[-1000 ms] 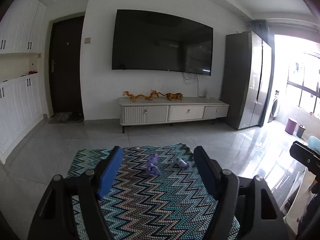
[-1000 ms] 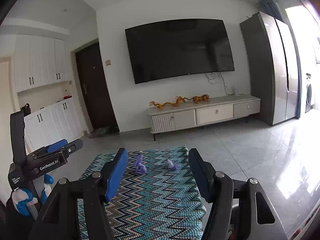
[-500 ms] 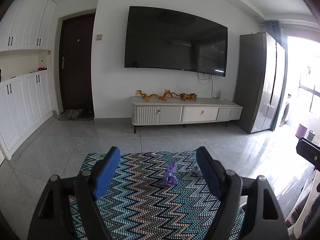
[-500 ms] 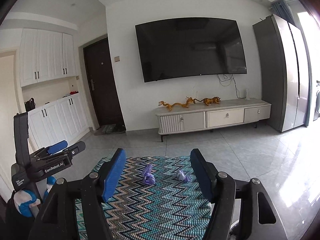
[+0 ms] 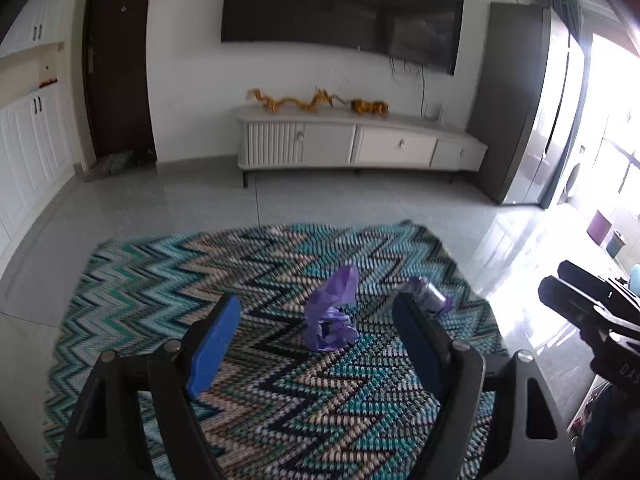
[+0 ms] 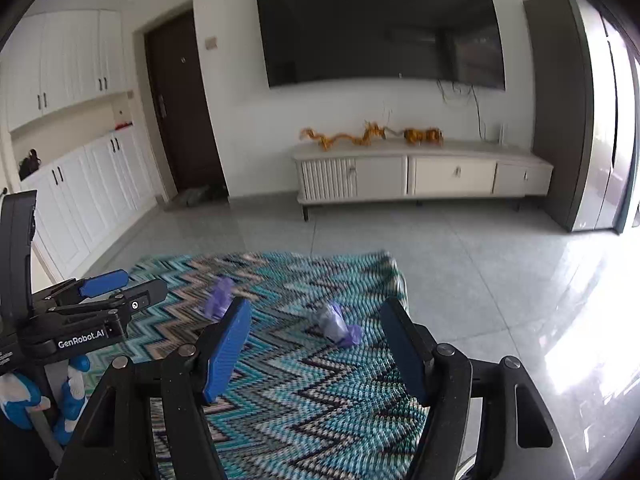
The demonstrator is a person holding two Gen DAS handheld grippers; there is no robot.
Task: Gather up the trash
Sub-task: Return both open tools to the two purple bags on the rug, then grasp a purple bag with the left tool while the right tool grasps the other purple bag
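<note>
Two pieces of trash lie on a zigzag teal rug point(image 5: 160, 280). One is a crumpled purple wad point(image 5: 332, 316), seen ahead between the fingers of my left gripper point(image 5: 316, 306), which is open and clear of it. The other, a grey-purple wad point(image 6: 336, 324), lies ahead of my right gripper point(image 6: 315, 308), also open and holding nothing. In the left wrist view this grey-purple wad point(image 5: 426, 298) is partly hidden behind the right finger. The purple wad point(image 6: 219, 300) peeks out past the left finger in the right wrist view. Both grippers hover above the rug point(image 6: 320, 400), side by side.
Grey floor tiles surround the rug. A low white TV cabinet point(image 5: 360, 148) stands against the far wall under a wall TV point(image 6: 380, 28). A tall grey fridge point(image 5: 516, 100) is at the right, white cupboards point(image 6: 92, 196) at the left. Two small bins point(image 5: 606, 232) sit by the window.
Both grippers have dropped and moved forward toward the rug and tilted down; the two wads now look larger and closer. Both pairs of jaws stand slightly wider.
</note>
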